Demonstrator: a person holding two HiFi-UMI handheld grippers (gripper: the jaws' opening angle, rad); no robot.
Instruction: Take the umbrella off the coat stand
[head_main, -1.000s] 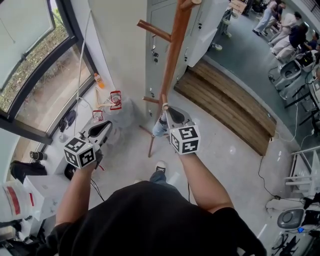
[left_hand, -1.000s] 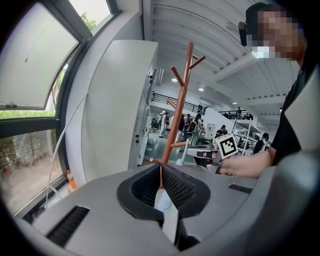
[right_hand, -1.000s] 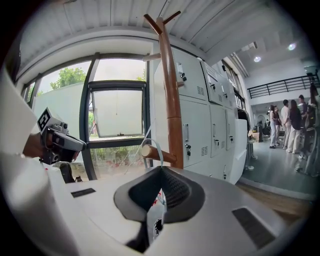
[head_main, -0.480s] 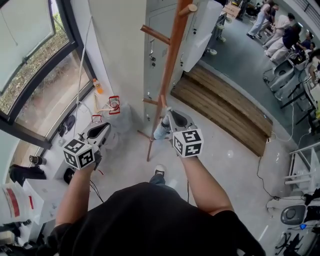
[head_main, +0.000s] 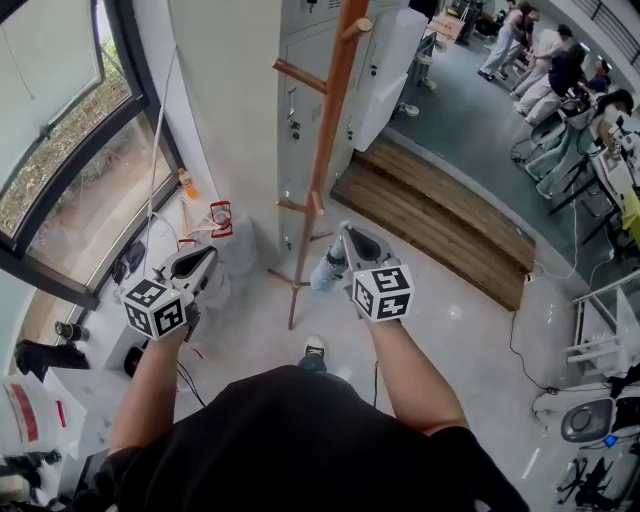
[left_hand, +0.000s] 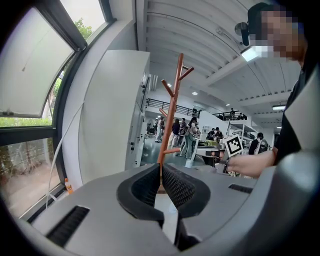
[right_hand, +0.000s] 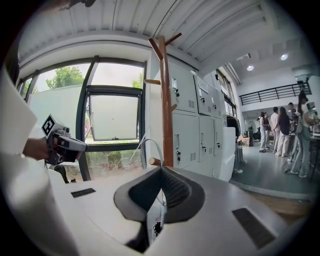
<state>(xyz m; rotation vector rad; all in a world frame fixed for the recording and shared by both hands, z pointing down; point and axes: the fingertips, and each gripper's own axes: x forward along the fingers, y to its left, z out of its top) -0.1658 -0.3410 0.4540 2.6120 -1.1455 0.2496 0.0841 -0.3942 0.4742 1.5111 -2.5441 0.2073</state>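
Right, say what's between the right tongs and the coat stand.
Only the umbrella's strap loop, rising from the right tongs before the coat stand; the right gripper view shows it.

Head camera looking steeply down; left tool (head_main: 203, 257) and right tool (head_main: 346, 233) cameras facing level; all sharing coat stand (head_main: 322, 150).

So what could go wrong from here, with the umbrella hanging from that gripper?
1. The right gripper seems to pinch the umbrella only by a thin part near its white loop; it might slip and drop to the floor.
2. The umbrella hangs close to the coat stand; if it swings, it could catch a low peg.
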